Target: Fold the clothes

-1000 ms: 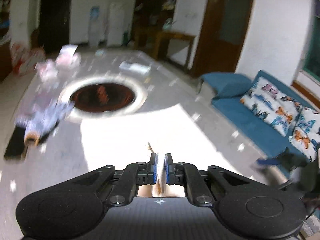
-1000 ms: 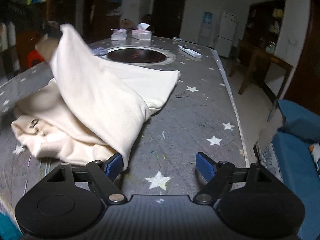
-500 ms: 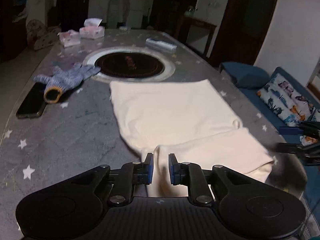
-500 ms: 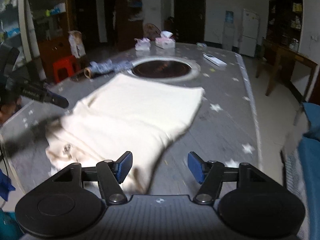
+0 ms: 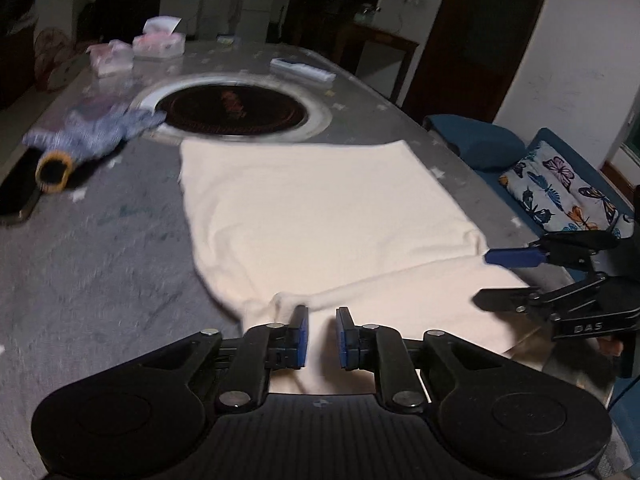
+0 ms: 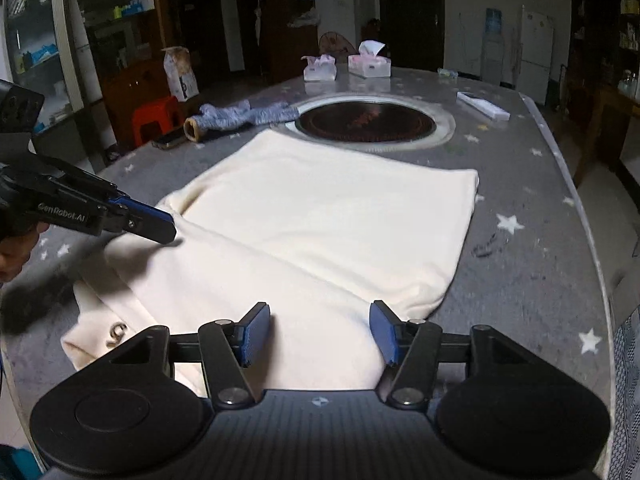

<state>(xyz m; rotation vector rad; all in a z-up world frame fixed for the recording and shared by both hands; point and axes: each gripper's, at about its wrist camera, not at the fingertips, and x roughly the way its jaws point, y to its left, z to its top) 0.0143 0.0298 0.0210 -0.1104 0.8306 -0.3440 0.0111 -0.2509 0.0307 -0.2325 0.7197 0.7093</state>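
- Two grippers sat at the near end of a cream garment [image 6: 320,232] that lay flat on the grey starred table [image 6: 532,272], one layer doubled over another along a slanting crease.
- Its long axis ran away from both grippers toward the round dark inset [image 6: 366,122] in the middle of the table; the far edge stopped just short of that ring.
- The left gripper [image 5: 322,334] had its jaws parted by a narrow gap, released, with cloth showing between and below them and a small bunched ridge just ahead of its left finger.
- The right gripper [image 6: 320,334] stood wide open over the near hem, holding nothing.
- Each gripper was nearest its own near corner, so either side could be taken up without crossing over.
- Whether this doubled state was a halfway fold or a finished one, I could not tell from the cloth alone.
- To the left lay a blue knitted glove [image 5: 92,132] and a dark phone [image 5: 18,188], both clear of the cloth.
- To the right the table edge was close, with bare surface between it and the garment; open room also lay beyond the ring, before the tissue boxes [image 6: 368,65].
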